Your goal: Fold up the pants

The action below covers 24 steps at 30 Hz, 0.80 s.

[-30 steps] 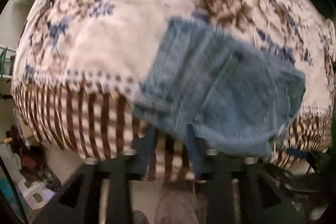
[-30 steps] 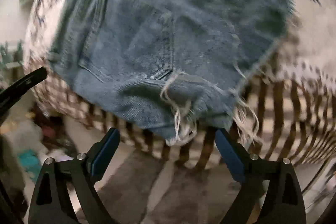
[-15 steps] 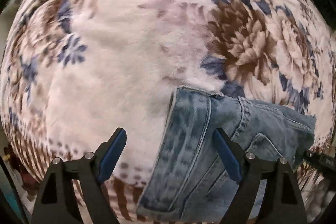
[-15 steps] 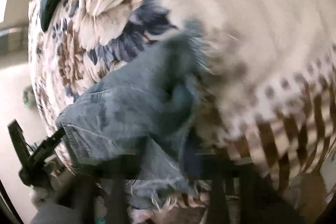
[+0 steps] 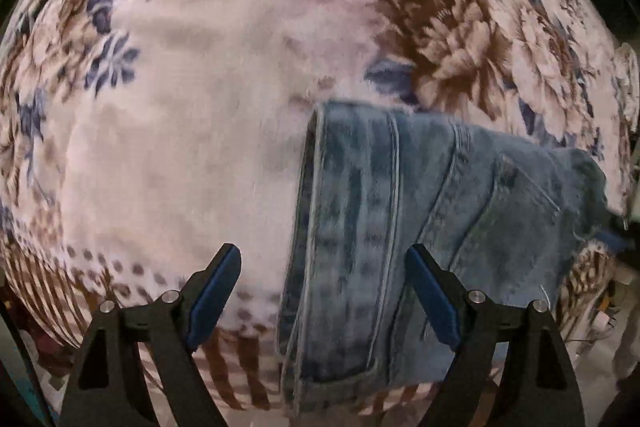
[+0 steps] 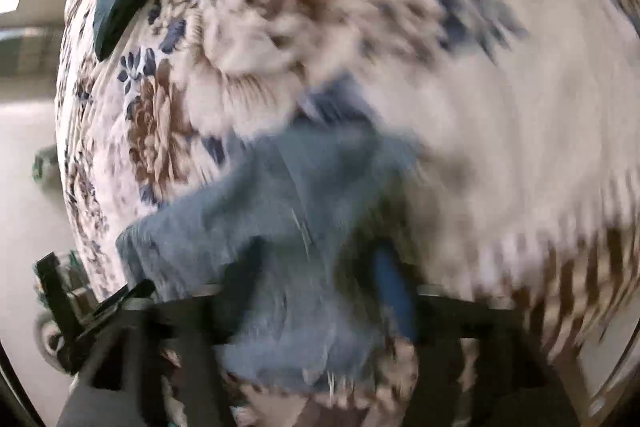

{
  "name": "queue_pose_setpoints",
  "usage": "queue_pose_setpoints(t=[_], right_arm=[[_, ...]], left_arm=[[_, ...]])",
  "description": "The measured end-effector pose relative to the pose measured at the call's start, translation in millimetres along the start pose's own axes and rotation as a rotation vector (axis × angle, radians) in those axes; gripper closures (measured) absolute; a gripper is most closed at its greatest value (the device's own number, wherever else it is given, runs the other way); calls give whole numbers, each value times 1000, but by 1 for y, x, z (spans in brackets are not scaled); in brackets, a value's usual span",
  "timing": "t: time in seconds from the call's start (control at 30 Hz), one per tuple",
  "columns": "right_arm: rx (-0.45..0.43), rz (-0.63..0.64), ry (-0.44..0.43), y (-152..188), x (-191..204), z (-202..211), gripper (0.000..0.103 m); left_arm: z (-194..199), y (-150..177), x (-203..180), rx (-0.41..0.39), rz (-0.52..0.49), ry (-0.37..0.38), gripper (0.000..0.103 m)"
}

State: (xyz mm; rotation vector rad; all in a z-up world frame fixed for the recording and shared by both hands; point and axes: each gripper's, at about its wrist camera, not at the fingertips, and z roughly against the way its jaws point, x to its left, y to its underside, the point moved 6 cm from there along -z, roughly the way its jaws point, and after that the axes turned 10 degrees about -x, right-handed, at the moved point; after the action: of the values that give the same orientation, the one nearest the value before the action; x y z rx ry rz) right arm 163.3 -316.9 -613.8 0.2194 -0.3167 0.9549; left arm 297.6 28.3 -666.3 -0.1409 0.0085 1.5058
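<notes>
Faded blue denim shorts (image 5: 420,227), one pair, lie folded on the floral cream blanket (image 5: 180,107). My left tongs (image 5: 324,291) gape, holding nothing; my right tongs (image 6: 316,291) are clenched on their frayed hem.

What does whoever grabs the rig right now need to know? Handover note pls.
Left gripper: open, empty, fingers either side of the waistband.
Right gripper: view blurred; seems shut on the frayed hem end, not certain.
Denim shorts: on the floral blanket near its striped edge, waistband left, hem right.
Done: shorts laid out, apparently doubled.
Left: finish the fold, flatten, release.
</notes>
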Motion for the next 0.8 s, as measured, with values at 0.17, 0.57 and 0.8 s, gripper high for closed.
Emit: queue_pose_setpoints(t=[0.17, 0.57, 0.8], right_arm=[[159, -193, -39, 76, -45, -48, 28], [11, -94, 41, 115, -27, 0, 98], [112, -108, -46, 111, -47, 4, 76]], left_arm=[[-6, 37, 6, 4, 36, 54, 47], [26, 103, -23, -103, 7, 64, 83], [12, 94, -5, -52, 36, 78, 78]])
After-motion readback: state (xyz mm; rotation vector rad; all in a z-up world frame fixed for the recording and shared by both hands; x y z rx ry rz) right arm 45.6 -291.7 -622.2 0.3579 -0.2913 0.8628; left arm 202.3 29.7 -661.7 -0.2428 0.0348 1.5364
